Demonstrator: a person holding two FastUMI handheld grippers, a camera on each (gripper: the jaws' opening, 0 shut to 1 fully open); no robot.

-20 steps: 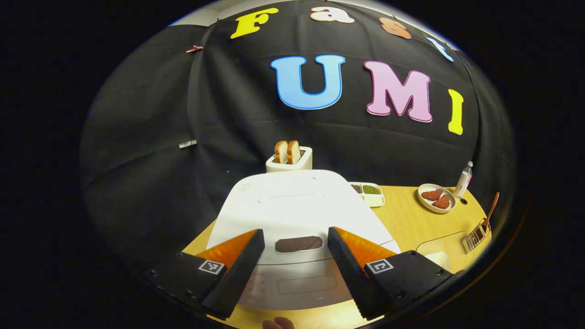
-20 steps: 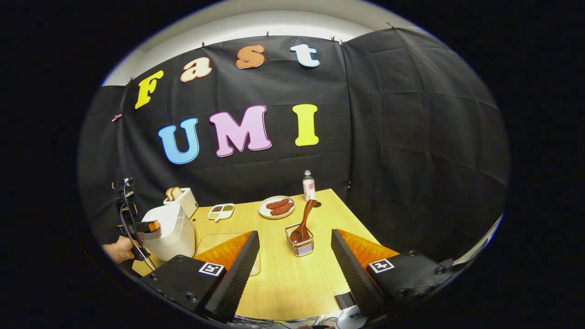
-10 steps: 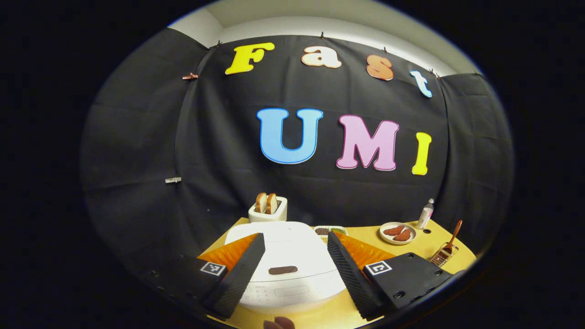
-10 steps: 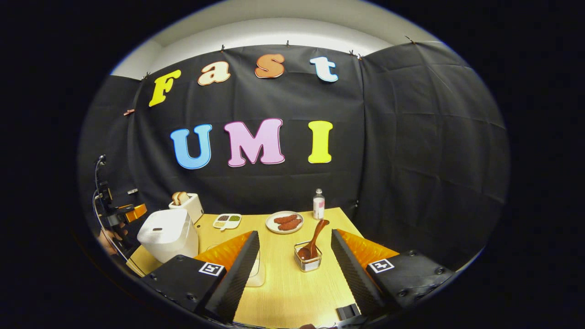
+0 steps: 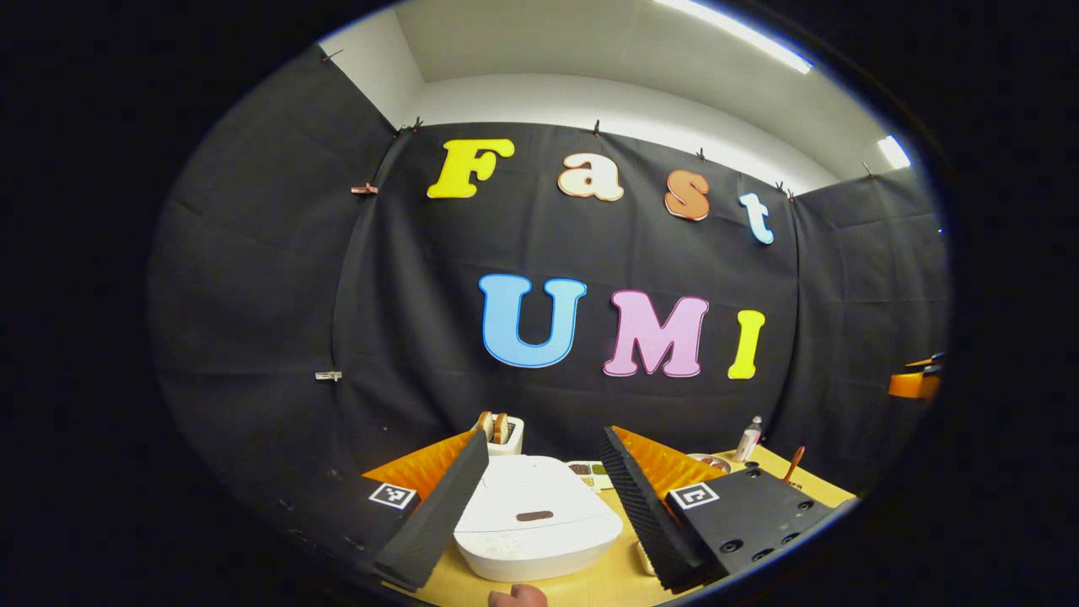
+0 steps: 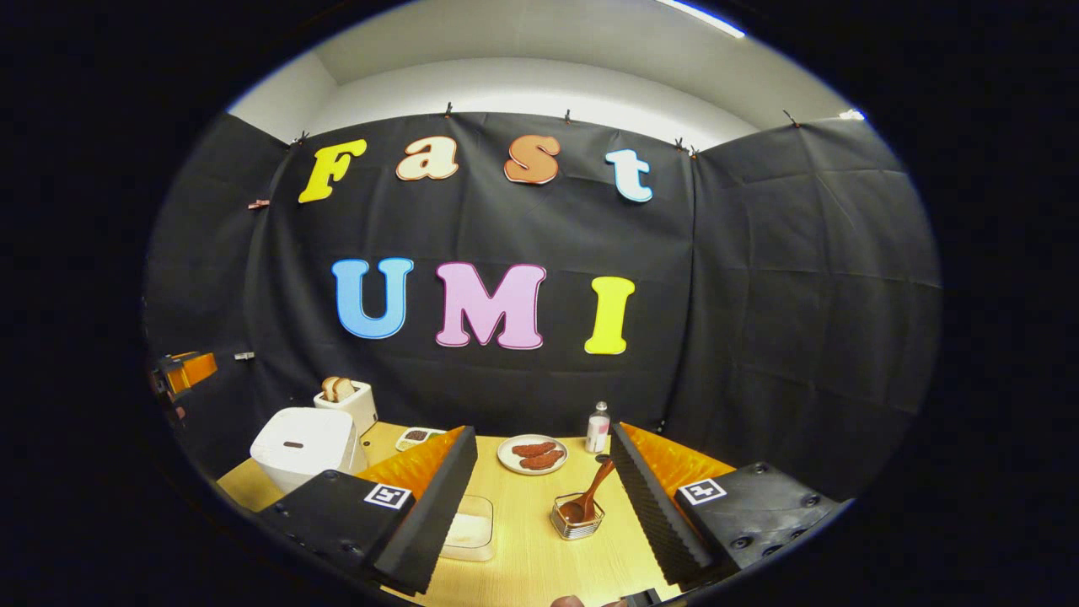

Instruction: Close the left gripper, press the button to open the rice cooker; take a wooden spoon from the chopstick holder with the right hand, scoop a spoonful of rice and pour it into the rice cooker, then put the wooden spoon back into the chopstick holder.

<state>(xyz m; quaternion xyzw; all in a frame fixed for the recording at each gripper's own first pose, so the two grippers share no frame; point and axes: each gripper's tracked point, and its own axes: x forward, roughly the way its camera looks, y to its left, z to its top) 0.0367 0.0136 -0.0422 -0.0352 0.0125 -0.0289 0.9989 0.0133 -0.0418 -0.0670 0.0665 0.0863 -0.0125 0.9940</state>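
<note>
Table (image 6: pixel 539 548): light wood, carrying everything below; a bare strip runs between the right gripper's fingers.
Left gripper (image 5: pixel 539 514): fingers spread wide, nothing between them, held above the near table edge; the cooker shows in the gap. It also shows as an orange and black shape at the far left of the right gripper view (image 6: pixel 187 371).
Right gripper (image 6: pixel 539 514): fingers spread wide and empty, raised over the near table edge; holder and spoon show in the gap. An orange part of it sits at the far right edge of the left gripper view (image 5: pixel 915 384).
Cooker (image 5: pixel 535 527): white, lid down, at the table's left end; dark oval button (image 5: pixel 534 515) on the front of its lid, untouched. Seen from the right too (image 6: pixel 302 443).
Toaster (image 6: pixel 348 400): white, just behind the cooker, two bread slices standing in it.
Rice box (image 6: pixel 468 531): clear, with white rice inside, near the table's front, left of the holder, partly hidden by the right gripper's left finger.
Plate (image 6: pixel 532 454): white, with reddish-brown pieces, mid-table toward the back.
Tray (image 6: pixel 416 437): small, divided, dark and green fillings, between toaster and plate.
Holder (image 6: pixel 577 518): small wire basket, in front of the plate.
Spoon (image 6: pixel 587 499): brown wood, bowl down in the holder, handle leaning up to the right.
Bottle (image 6: pixel 598 428): small, upright, just right of the plate.
Fingertip (image 5: pixel 517 597): a person's, at the bottom edge of the left gripper view.
</note>
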